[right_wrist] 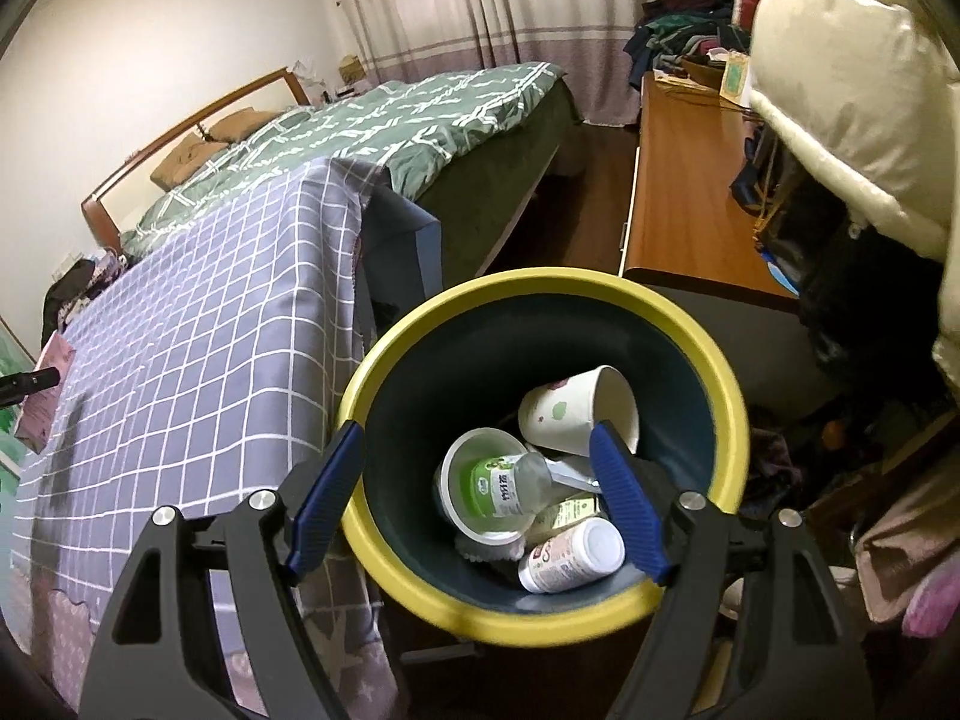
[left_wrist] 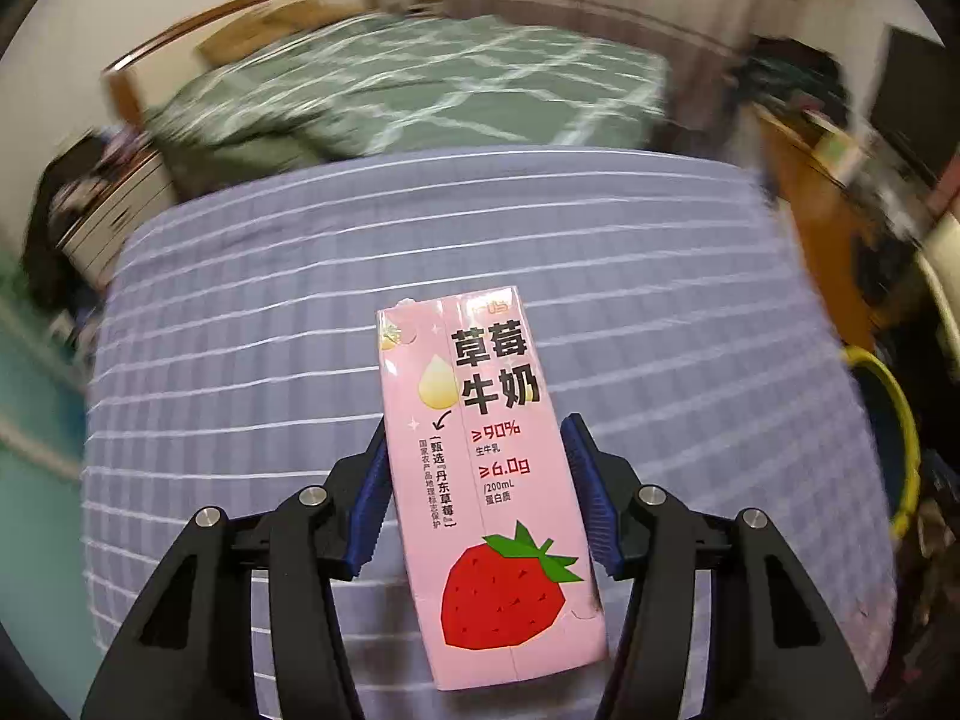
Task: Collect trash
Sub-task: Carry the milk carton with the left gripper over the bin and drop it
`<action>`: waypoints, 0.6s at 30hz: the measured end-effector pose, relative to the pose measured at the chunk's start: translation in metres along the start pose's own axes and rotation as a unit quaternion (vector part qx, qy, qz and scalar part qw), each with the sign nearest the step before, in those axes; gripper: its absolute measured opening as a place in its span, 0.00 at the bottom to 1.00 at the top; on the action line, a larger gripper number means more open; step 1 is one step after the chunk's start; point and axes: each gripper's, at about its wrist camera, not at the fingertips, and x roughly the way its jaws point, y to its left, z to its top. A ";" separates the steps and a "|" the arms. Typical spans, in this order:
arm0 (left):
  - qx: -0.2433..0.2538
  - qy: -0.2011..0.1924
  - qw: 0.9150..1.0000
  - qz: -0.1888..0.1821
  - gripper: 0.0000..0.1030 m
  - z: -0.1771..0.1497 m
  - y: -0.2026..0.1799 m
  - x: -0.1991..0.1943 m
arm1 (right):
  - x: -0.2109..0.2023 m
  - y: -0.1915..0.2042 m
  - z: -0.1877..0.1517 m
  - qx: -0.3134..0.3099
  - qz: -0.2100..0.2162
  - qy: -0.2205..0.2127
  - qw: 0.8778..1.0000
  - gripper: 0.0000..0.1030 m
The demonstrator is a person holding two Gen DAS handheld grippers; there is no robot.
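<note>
Left hand-held gripper [left_wrist: 477, 492] clamps milk carton [left_wrist: 489, 480]; right [right_wrist: 477, 498] gapes over littered bin [right_wrist: 729, 384].

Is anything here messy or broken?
The milk carton in the left gripper looks whole, with no spill. In the bin, the paper cup lies tipped on other trash, as expected. Clothes sit heaped near the curtain.
</note>
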 end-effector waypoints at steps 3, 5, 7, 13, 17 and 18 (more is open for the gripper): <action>0.049 -0.012 0.998 -0.032 0.53 0.004 -0.052 -0.012 | -0.015 -0.007 -0.003 0.003 -0.005 -0.011 1.000 0.71; 0.076 -0.019 0.996 -0.053 0.53 0.007 -0.087 -0.019 | -0.025 -0.012 -0.005 0.004 -0.012 -0.020 1.000 0.71; 0.106 -0.024 0.991 -0.077 0.53 0.011 -0.125 -0.023 | -0.035 -0.018 -0.007 0.006 -0.022 -0.029 0.999 0.71; 0.183 -0.024 0.975 -0.126 0.53 0.014 -0.229 -0.023 | -0.060 -0.042 -0.021 0.017 -0.047 -0.041 0.998 0.71; 0.219 -0.016 0.964 -0.149 0.53 0.009 -0.288 -0.018 | -0.069 -0.056 -0.028 0.028 -0.056 -0.043 0.997 0.71; 0.228 -0.011 0.961 -0.158 0.53 0.007 -0.305 -0.016 | -0.072 -0.059 -0.030 0.031 -0.059 -0.044 0.997 0.71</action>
